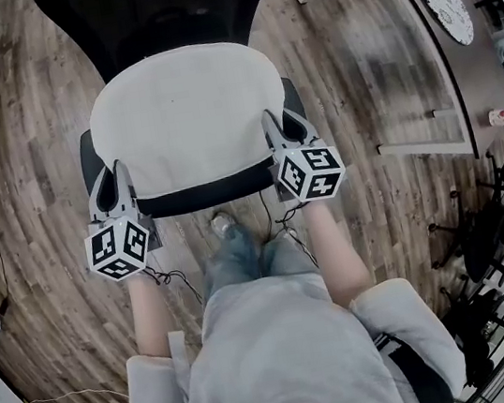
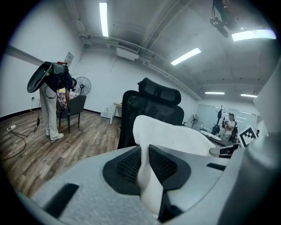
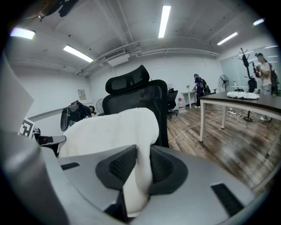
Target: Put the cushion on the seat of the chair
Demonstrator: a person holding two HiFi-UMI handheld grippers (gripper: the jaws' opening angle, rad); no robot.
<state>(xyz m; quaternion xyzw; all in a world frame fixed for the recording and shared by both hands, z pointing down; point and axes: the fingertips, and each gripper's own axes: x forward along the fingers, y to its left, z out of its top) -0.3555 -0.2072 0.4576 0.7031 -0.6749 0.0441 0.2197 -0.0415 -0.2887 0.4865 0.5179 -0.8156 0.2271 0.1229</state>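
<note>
The person stands in front of the black chair (image 1: 202,195), holding the white cushion (image 1: 186,111) by both near corners. The left gripper (image 2: 145,163) is clamped on the near left corner, its jaws barely apart with the fabric pinched between the dark pads. The right gripper (image 3: 139,166) pinches the near right corner the same way. The cushion spreads over the seat; I cannot tell whether it rests on it.
</note>
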